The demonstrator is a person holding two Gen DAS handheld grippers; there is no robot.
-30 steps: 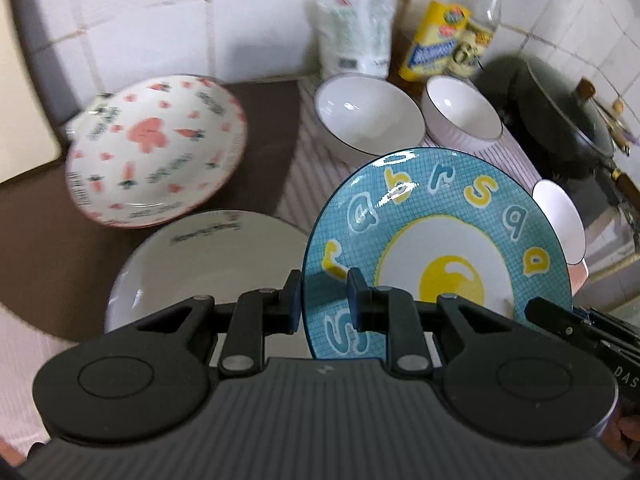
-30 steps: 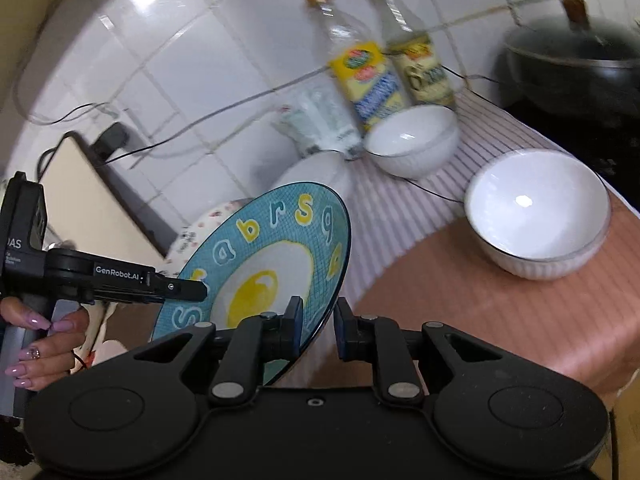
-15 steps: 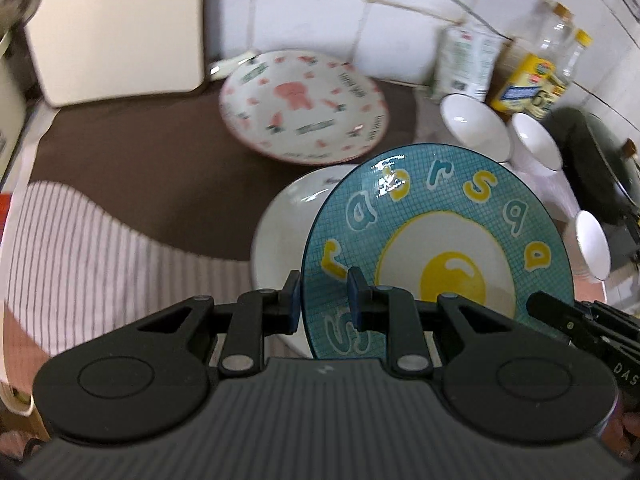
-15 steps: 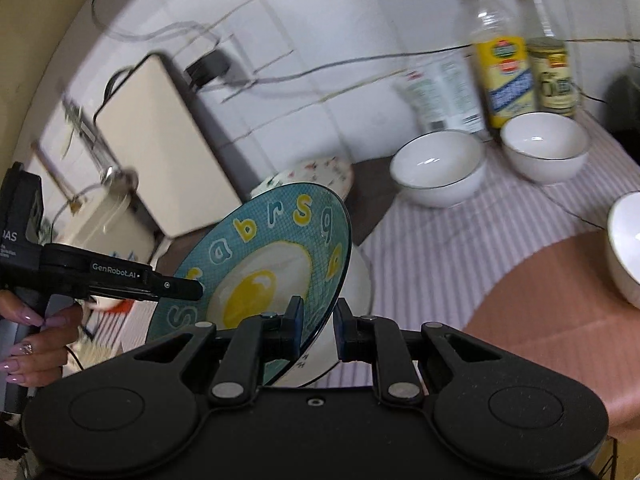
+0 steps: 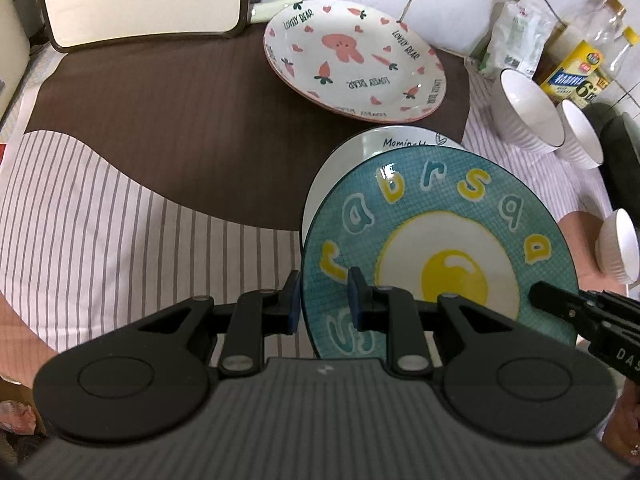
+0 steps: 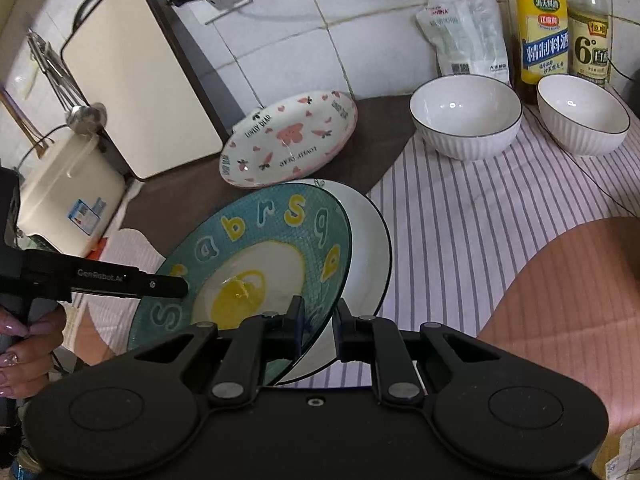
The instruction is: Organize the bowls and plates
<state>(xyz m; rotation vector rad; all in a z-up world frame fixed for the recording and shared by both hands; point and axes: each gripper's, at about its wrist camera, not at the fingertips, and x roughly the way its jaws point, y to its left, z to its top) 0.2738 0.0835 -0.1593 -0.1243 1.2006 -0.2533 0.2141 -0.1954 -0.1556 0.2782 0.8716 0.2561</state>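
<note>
One blue plate point(image 5: 436, 248) is pinched at opposite rims by both grippers' fingers point(image 5: 356, 300), hanging over the white plate point(image 6: 370, 240) beyond them. Bunny plate point(image 5: 356, 60) and bowls point(image 6: 466, 116) remain unstacked.

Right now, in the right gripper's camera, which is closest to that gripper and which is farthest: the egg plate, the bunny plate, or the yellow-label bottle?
1. Egg plate: between the right gripper fingers, at its near edge.
2. Bunny plate: farther back, left of centre, on the brown mat.
3. Yellow-label bottle: farthest, by the tiled wall at upper right.
</note>
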